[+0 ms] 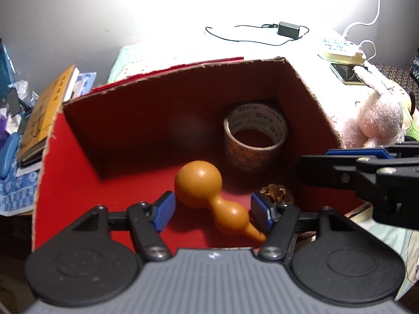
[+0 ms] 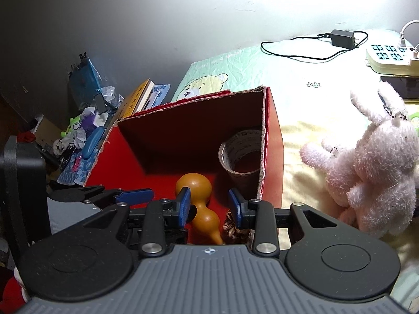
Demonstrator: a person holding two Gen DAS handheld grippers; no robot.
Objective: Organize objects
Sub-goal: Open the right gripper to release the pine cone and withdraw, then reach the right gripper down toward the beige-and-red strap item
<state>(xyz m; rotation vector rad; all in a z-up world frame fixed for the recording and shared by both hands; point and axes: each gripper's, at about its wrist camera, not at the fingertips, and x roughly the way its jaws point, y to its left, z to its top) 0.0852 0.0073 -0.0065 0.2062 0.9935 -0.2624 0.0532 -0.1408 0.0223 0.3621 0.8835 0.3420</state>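
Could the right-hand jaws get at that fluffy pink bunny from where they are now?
Probably yes. The pink bunny sits in the open on the bedding, right of the red box, with nothing lying over it. The right gripper stands open and empty above the box, so it would only have to swing right past the box wall.

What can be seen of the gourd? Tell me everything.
The gourd is smooth, glossy and orange-tan, with a big round bulb, a narrow waist, a smaller bulb and a short tapered tip. It looks whole and unmarked. It lies on its side on the red floor of the box, big bulb toward the back wall, tip toward the open front. The tape roll stands behind it, apart; a pinecone lies close beside it. The left gripper is open around it, not touching.
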